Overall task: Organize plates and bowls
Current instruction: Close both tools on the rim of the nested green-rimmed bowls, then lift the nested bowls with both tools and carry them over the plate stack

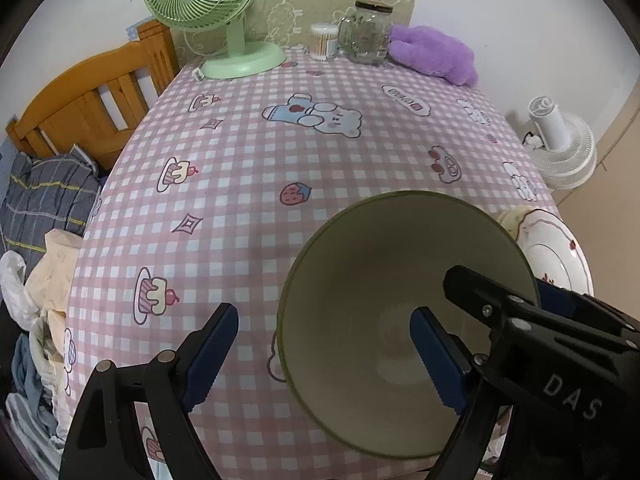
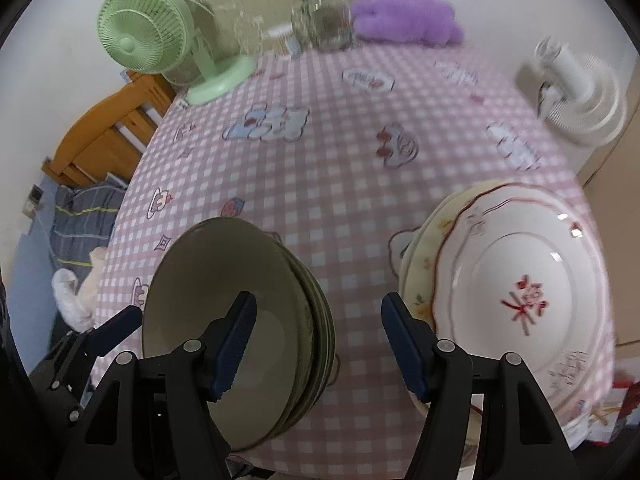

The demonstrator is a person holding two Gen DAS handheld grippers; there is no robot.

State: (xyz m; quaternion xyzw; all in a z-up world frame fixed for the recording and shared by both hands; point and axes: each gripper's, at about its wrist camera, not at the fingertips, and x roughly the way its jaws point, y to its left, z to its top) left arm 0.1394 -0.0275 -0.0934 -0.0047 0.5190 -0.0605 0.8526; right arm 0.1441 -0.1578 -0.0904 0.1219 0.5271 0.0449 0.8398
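The counter (image 2: 328,128), spread with a pink checked cloth, is seen beneath both tools. On it, to the right of the right tool (image 2: 318,344), a stack of white plates (image 2: 520,300) with a red mark in the centre is found, its near edge just beside the right finger. To the left of that tool, a stack of green bowls (image 2: 248,320) is nested together, several rims showing one behind the other; its left finger stands in front of the topmost bowl's inside.

The sorting is judged to be largely done: bowls are gathered in one pile and plates in another, and no loose dish is seen elsewhere on the cloth. What is left, if anything, is thought to be a squaring of the piles.

The left tool (image 1: 324,356) is held wide apart, and nothing is gripped; its right finger lies over the inside of the top bowl, its left finger outside the rim over the cloth. The right tool is likewise spread, with bare cloth between its fingers and nothing pressed. Both are pointed steeply down at the near edge of the counter.

Far ahead of the tools, a green fan (image 1: 208,8), a glass jar (image 1: 366,32) and a purple plush toy (image 1: 436,54) are set against the wall.
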